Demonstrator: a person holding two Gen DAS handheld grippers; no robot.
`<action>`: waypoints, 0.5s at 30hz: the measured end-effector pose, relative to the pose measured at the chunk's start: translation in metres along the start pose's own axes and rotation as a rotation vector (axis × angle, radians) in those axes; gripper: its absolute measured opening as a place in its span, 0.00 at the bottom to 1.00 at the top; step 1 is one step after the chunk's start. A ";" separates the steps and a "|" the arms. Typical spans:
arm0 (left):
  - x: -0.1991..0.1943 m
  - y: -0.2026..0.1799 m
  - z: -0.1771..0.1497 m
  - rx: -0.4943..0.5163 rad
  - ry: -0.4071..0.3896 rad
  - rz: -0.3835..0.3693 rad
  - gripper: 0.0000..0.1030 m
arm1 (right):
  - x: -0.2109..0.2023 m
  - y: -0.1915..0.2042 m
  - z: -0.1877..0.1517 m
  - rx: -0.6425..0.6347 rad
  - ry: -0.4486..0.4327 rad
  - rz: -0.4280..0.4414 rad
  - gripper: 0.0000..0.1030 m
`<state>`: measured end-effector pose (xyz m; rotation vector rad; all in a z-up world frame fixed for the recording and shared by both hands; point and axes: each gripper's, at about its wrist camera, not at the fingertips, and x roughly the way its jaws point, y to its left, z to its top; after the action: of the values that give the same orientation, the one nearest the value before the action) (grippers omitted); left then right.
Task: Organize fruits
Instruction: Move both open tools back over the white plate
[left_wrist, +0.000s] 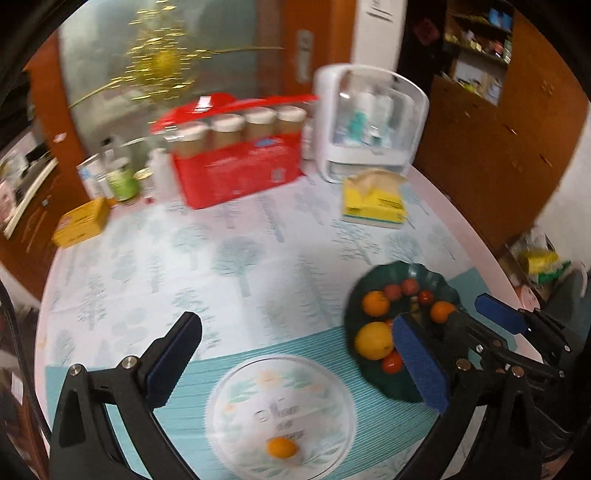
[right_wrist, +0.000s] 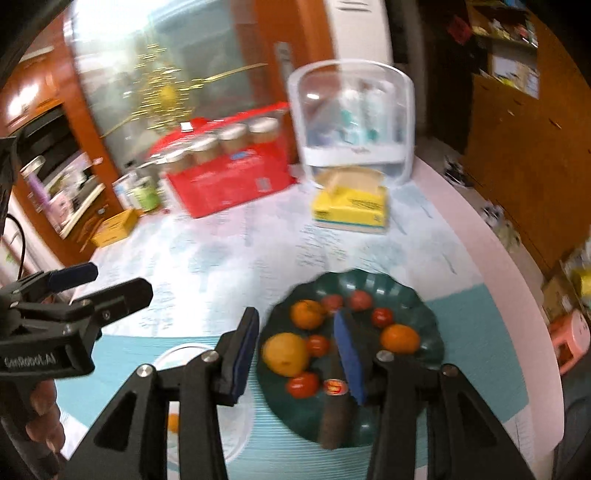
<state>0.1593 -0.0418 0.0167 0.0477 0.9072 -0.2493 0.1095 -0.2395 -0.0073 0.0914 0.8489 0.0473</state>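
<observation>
Both tools wide, empty: left tool (left_wrist: 295, 365) over clear plate (left_wrist: 343, 406) w/ prob. kumquat (left_wrist: 282, 447); right tool (right_wrist: 299, 354) above green fruit dish (right_wrist: 424, 314)

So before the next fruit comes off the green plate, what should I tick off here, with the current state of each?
1. Left gripper open and empty: ok, jaws wide apart, nothing between them.
2. Right gripper open and empty: ok, it hangs over the green plate gripping nothing.
3. Fruit left to pick: ok, the large yellow fruit, oranges and small red fruits lie in the green plate.
4. Room in the clear plate: ok, only one small orange fruit lies in it.
5. Grippers apart from each other: ok, a gap shows in the right wrist view.
6. Image sharp enough to pick a target: not ok, both views are motion-blurred.
</observation>
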 end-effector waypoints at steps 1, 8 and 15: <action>-0.005 0.011 -0.004 -0.020 -0.004 0.008 0.99 | -0.002 0.009 0.000 -0.019 -0.003 0.019 0.46; -0.013 0.069 -0.052 -0.100 0.015 0.105 0.99 | 0.008 0.068 -0.022 -0.143 0.031 0.136 0.47; 0.014 0.105 -0.117 -0.155 0.085 0.163 0.99 | 0.040 0.109 -0.064 -0.239 0.136 0.183 0.47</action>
<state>0.1019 0.0741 -0.0731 -0.0110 0.9988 -0.0249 0.0871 -0.1240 -0.0689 -0.0596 0.9633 0.3289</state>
